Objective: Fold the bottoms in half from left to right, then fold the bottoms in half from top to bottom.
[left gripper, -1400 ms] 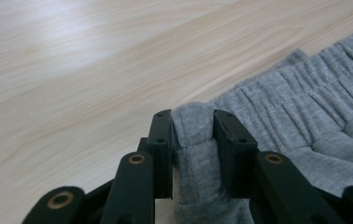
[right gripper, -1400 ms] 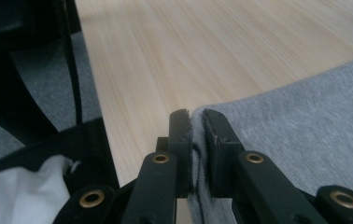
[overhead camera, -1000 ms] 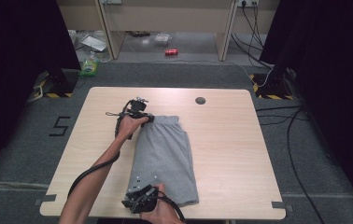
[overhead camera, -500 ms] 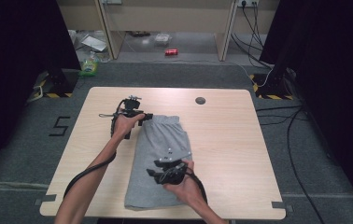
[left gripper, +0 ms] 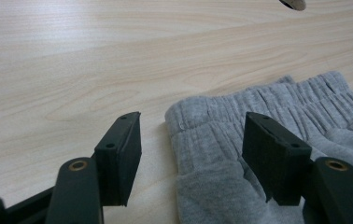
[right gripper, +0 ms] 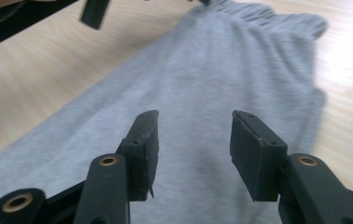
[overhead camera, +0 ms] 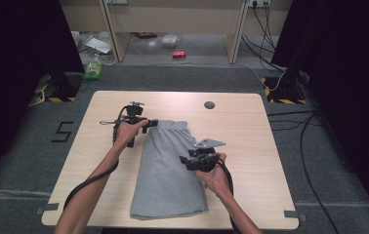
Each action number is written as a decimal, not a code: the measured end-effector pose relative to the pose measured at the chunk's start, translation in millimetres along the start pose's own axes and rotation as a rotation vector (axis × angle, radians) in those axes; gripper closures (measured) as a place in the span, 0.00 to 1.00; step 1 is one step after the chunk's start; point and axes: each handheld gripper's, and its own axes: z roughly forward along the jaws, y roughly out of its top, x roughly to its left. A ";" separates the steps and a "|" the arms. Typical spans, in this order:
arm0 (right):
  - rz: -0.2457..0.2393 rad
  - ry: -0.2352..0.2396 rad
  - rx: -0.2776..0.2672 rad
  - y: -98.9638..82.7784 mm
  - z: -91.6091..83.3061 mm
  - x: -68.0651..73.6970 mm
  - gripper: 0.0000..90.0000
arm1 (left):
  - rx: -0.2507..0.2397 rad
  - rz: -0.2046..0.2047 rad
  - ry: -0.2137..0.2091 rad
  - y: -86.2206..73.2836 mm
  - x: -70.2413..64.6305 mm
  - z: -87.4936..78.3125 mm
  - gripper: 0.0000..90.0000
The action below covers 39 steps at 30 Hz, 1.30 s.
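My left gripper at top corner of grey shorts. Jaws just opened wide, waistband corner between them, pads not pressing it. Shorts lie flat, folded long, in middle of wooden table, waistband at far end. My right gripper hangs over middle of shorts near right edge. Jaws just opened too, spread apart, nothing between them, only grey cloth below.

Lab or studio — black curtains, hazard-taped stands, trailing floor cables, bare wooden table.
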 end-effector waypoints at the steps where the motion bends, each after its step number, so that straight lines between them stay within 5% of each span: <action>1: 0.002 -0.007 0.002 0.3 0.2 -2.5 0.57 | 0.002 -0.001 0.002 -0.8 0.4 0.3 0.40; 22: 0.089 -0.111 -0.001 23.4 25.0 -56.9 0.54 | 0.007 -0.022 0.014 -2.8 1.7 3.9 0.38; 39: 0.141 -0.131 0.021 38.2 51.3 -75.8 0.51 | 0.014 -0.029 0.022 -2.4 0.5 8.6 0.36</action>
